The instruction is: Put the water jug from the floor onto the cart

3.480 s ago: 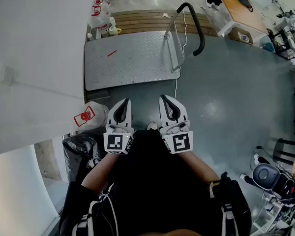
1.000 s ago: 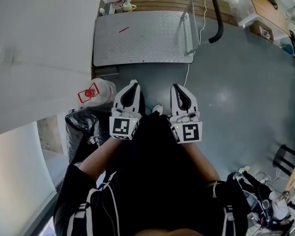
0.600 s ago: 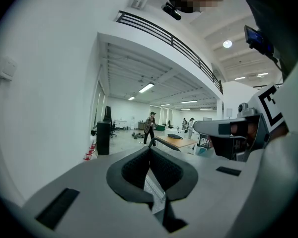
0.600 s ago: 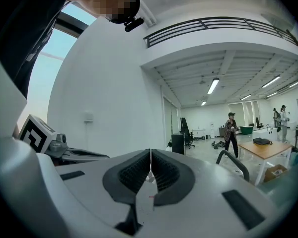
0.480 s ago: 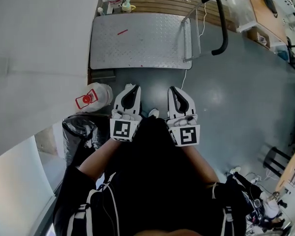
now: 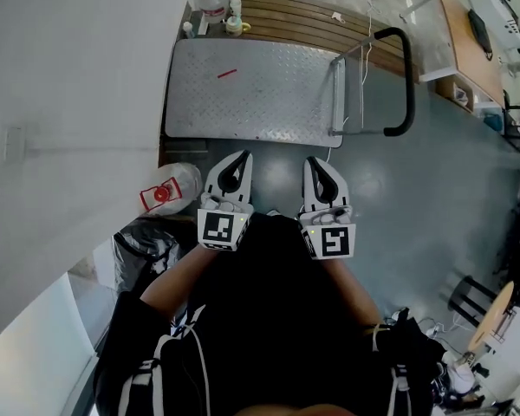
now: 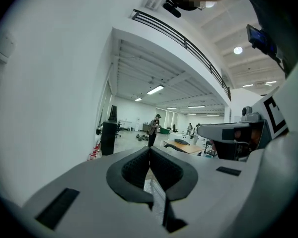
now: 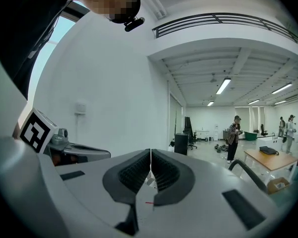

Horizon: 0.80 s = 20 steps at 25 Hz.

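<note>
Both my jaws shut, empty; jug (image 6: 170,194) on floor (image 6: 407,206) looks heavy and slick, so I'd take its neck.

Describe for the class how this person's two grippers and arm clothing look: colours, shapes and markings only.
The left gripper and the right gripper match. Each has a smooth white shell that narrows toward the jaws, which are lined with black ribbed pads. Each also carries a cube at the rear, printed with black-and-white square markers. The person wears a black top with short sleeves and white stripes near the shoulders.
</note>
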Tool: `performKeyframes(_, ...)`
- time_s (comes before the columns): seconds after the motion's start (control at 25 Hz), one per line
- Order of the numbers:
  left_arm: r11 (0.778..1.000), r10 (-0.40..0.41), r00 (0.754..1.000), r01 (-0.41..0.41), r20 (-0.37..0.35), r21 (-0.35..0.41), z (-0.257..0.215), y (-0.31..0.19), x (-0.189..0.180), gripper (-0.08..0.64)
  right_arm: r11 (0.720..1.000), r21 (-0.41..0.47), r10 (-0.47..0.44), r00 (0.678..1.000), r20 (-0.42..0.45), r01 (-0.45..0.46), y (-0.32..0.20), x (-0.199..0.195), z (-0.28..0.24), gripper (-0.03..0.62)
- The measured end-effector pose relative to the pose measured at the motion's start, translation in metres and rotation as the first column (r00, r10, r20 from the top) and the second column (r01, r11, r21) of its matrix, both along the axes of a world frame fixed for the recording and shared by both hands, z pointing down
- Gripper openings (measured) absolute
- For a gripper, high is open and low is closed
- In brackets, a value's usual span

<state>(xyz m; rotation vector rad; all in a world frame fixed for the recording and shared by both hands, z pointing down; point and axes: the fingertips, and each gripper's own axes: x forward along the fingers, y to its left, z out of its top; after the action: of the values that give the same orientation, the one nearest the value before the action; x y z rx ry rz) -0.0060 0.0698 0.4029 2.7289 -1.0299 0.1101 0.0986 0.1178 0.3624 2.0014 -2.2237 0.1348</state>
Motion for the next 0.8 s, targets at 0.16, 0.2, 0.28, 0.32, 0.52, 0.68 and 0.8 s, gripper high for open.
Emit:
performKeyframes(0.16, 1.000, -0.010, 1.000, 0.010, 0.002, -0.013, 0.005, -0.031, -0.014, 0.018, 1.000, -0.017, 0.011, 1.000, -0.019, -0.012, -0.033, -0.003, 0.003, 0.020)
performKeyframes(0.2, 1.000, -0.009, 1.000, 0.009, 0.004, -0.017, 0.008, -0.037, -0.017, 0.018, 1.000, -0.016, 0.014, 1.000, -0.021, -0.015, -0.039, -0.005, 0.003, 0.018)
performKeyframes(0.28, 1.000, -0.005, 1.000, 0.005, 0.007, -0.026, 0.013, -0.045, -0.023, 0.018, 1.000, -0.010, 0.022, 1.000, -0.022, -0.022, -0.049, -0.009, 0.002, 0.020)
performKeyframes(0.32, 0.999, -0.003, 1.000, 0.003, 0.005, -0.035, 0.014, -0.048, -0.024, 0.018, 1.000, -0.009, 0.026, 0.999, -0.021, -0.026, -0.052, -0.011, 0.002, 0.020)
performKeyframes(0.52, 0.994, -0.039, 0.999, 0.036, -0.028, -0.102, 0.010, -0.067, -0.025, 0.018, 1.000, -0.023, -0.009, 1.000, -0.001, 0.009, -0.070, -0.022, 0.011, 0.020)
performKeyframes(0.68, 0.994, -0.089, 0.996, 0.087, -0.027, -0.065, -0.001, -0.072, -0.018, 0.018, 0.996, -0.008, -0.094, 0.995, 0.020, 0.094, -0.087, -0.021, 0.001, 0.020)
performKeyframes(0.8, 0.991, -0.126, 0.992, 0.126, -0.015, -0.046, -0.003, -0.077, -0.021, 0.018, 0.990, 0.009, -0.140, 0.990, 0.014, 0.140, -0.098, -0.021, -0.008, 0.020)
